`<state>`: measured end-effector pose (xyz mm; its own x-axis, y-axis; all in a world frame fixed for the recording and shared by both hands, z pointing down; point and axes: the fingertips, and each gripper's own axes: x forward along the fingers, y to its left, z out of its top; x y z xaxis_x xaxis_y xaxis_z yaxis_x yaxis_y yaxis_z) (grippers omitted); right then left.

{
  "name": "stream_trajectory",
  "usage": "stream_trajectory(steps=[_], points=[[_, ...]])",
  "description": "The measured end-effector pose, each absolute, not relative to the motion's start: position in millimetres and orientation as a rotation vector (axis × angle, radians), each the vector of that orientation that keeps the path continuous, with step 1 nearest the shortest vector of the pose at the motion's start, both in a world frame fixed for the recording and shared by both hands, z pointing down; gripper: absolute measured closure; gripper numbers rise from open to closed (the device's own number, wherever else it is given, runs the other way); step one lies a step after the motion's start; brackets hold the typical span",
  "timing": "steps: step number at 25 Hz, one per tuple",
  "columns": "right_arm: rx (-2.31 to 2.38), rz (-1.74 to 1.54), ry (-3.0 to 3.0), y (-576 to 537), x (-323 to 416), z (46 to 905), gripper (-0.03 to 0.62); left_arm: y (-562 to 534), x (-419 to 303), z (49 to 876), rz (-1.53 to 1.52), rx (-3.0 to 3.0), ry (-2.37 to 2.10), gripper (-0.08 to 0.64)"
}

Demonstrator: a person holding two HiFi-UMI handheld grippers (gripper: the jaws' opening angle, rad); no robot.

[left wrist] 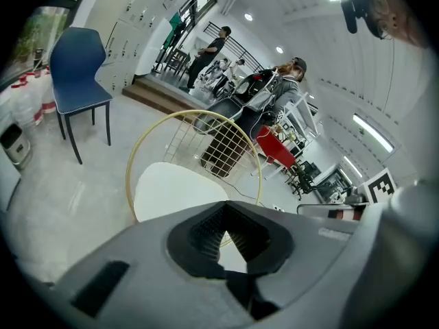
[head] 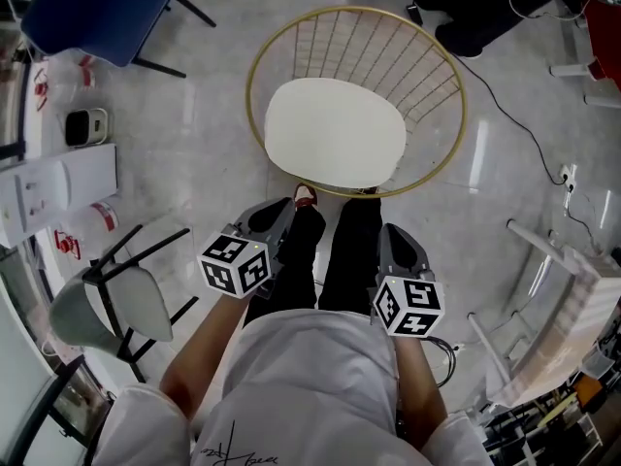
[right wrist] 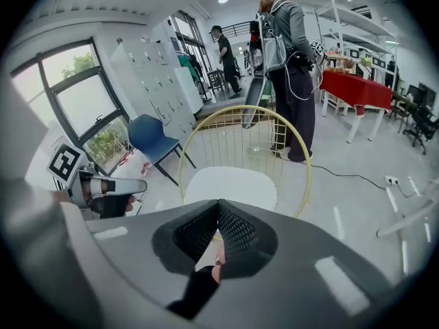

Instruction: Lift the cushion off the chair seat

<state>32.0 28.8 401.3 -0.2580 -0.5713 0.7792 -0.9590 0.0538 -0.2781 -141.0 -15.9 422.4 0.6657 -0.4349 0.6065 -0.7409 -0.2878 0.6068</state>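
Note:
A white rounded cushion (head: 335,132) lies on the seat of a round chair with a gold wire frame (head: 254,76). Both grippers hover in front of the chair, short of the cushion and above my legs. My left gripper (head: 283,208) is shut with nothing in it, and my right gripper (head: 388,231) is shut and empty too. In the left gripper view the closed left gripper (left wrist: 226,208) points at the cushion (left wrist: 175,190) and gold rim (left wrist: 137,163). The right gripper view shows the closed right gripper (right wrist: 218,204) below the cushion (right wrist: 230,184) inside the rim (right wrist: 306,156).
A blue chair (head: 97,13) stands at the far left and a grey chair (head: 107,304) close on my left. White boxes (head: 58,187) line the left side. A white rack (head: 563,309) and floor cables (head: 514,124) are at the right. A person (right wrist: 288,67) stands behind the chair.

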Motion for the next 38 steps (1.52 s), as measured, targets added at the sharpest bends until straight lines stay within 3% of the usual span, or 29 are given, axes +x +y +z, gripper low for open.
stream_trajectory(steps=[38], points=[[1.565, 1.178, -1.794, -20.7, 59.1, 502.7, 0.581, -61.1, -141.4, 523.7, 0.594, 1.888, -0.999, 0.555]])
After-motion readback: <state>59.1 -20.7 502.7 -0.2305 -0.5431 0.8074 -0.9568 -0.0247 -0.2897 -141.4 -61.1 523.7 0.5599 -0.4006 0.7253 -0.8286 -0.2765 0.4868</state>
